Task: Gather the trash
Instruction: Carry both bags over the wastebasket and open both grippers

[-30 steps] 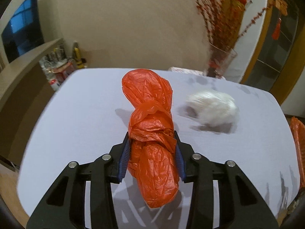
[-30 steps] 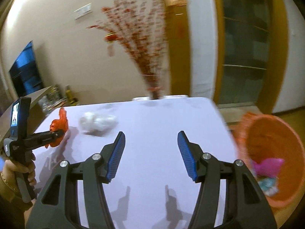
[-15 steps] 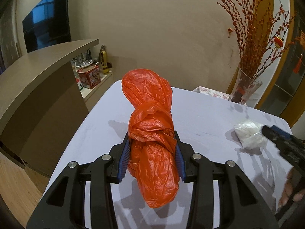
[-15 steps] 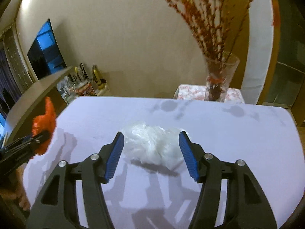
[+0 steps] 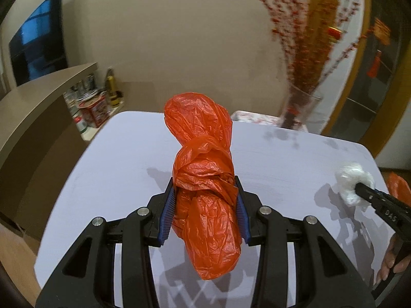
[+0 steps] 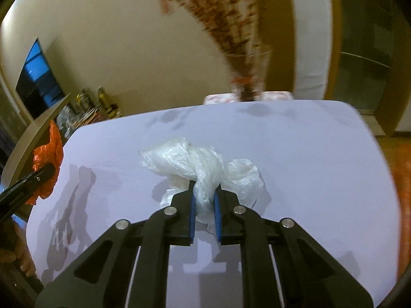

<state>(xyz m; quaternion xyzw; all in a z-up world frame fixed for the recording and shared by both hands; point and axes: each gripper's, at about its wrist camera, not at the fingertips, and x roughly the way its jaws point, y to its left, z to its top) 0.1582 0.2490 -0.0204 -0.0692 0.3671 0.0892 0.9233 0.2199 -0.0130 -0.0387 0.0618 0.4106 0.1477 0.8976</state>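
Table (image 5: 123, 159): pale lavender top, rounded corners, takes up most of both views. The surface shows only shadows apart from the two bags. Far edge runs close to the beige wall; a blurred glass vase of red twigs (image 5: 300, 107) stands just past that edge, right of centre. Left edge borders a brown counter (image 5: 38, 118) with tins and bottles on a low shelf behind it. Open tabletop all around both grippers, most of it ahead and between them.

Orange bag (image 5: 205, 200): crumpled thin plastic, twisted into a knot near mid-length, bulbous at both ends, glossy creases. Held above the table, clamped at its waist by the left gripper (image 5: 205, 211); blue pads press both sides, jaws part-way closed around the bulk. The top lobe rises past the fingertips and the lower lobe hangs back toward the camera. In the right view it sits at the table's left edge (image 6: 46, 164).

White bag (image 6: 203, 166): translucent crumpled film, loose wad, at table centre-right, lying on the surface. Right gripper (image 6: 204, 205) jaws are closing, narrow now, with a twisted neck of the film pinched between the blue pads; the rest spills out left and right of the tips. From the left view the wad is seen near the table's right edge (image 5: 352, 182).

Orange blur past the right table edge (image 6: 403, 179); cannot tell what it is.
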